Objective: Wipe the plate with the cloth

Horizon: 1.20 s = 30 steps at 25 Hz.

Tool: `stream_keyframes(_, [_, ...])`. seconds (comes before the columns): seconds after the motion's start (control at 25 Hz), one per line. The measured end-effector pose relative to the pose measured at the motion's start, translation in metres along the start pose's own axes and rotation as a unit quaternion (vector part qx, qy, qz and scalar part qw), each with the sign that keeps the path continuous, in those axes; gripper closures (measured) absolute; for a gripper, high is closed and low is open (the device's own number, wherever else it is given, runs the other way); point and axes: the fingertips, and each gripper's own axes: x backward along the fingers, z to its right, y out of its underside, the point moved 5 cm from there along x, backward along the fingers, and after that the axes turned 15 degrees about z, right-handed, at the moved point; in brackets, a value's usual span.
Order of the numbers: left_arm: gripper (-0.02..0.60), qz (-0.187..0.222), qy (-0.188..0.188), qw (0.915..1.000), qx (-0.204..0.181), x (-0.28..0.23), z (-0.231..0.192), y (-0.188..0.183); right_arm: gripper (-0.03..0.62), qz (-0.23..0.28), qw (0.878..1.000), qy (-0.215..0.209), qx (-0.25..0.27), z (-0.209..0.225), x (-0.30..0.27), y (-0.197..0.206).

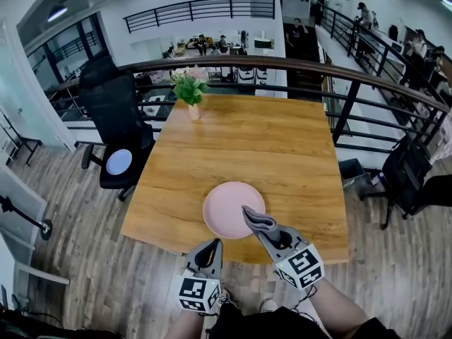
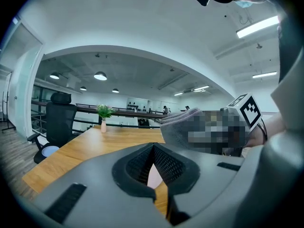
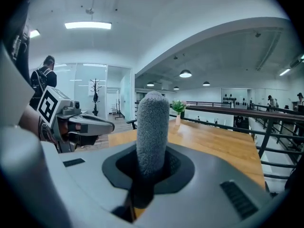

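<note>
A pink plate (image 1: 227, 203) lies on the wooden table (image 1: 282, 154) near its front edge. My right gripper (image 1: 267, 232) is shut on a folded grey cloth (image 1: 258, 219), whose free end reaches over the plate's near right rim. In the right gripper view the cloth (image 3: 153, 127) stands up between the jaws. My left gripper (image 1: 211, 246) hovers at the table's front edge, just short of the plate, shut with nothing in it. In the left gripper view a sliver of the plate (image 2: 153, 177) shows past the jaws, with the cloth (image 2: 180, 127) to the right.
A small potted plant (image 1: 189, 90) stands at the table's far left corner. A black office chair (image 1: 113, 115) with a pale disc (image 1: 119, 162) on its seat sits left of the table. A railing (image 1: 318, 69) runs behind it, and another dark chair (image 1: 406, 175) stands at right.
</note>
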Motion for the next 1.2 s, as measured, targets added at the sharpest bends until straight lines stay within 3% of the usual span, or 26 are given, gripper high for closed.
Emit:
stream_keyframes(0.6, [0.563, -0.015, -0.074, 0.997, -0.014, 0.054, 0.084, 0.014, 0.542, 0.002, 0.997, -0.069, -0.032, -0.004, 0.072, 0.023])
stream_keyframes(1.2, [0.563, -0.01, -0.082, 0.9965, -0.014, 0.063, 0.094, 0.015, 0.542, 0.001, 0.996, -0.078, -0.035, -0.011, 0.085, 0.026])
